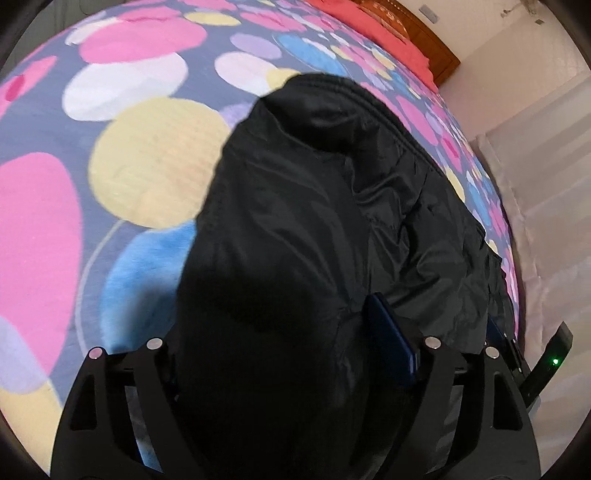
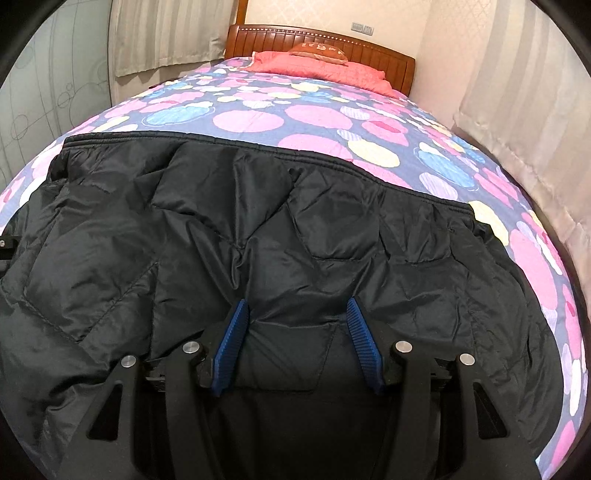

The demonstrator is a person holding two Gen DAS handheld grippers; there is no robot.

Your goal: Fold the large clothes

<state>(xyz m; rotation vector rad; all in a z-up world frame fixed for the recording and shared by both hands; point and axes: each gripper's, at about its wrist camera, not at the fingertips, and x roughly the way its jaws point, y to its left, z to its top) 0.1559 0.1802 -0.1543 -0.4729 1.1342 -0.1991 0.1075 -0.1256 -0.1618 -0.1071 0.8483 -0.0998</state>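
Filling most of both views, a bed (image 2: pixel 314 110) carries a spread printed with pink, yellow, blue and white circles, and a wooden headboard (image 2: pixel 317 40) stands at its far end against a pale wall. A red pillow (image 2: pixel 325 68) lies just below the headboard, and a smaller brown cushion (image 2: pixel 317 50) rests on top of it. Curtains (image 2: pixel 162 33) hang to the left of the headboard.

Spread across the near part of the bed is a black padded jacket (image 2: pixel 258 221), wrinkled, its ribbed hem running along the far edge.

In the right wrist view, the right claw (image 2: pixel 297 343) is clenched on a bunched fold of the jacket, both blue ribbed pads (image 2: pixel 231 343) pressing into the fabric.

In the left wrist view, the left claw (image 1: pixel 295 354) stands wide over a raised hump of the jacket. One blue finger (image 1: pixel 391 339) shows beside the cloth; the other is hidden behind it, so whether the pads grasp the cloth I cannot tell.
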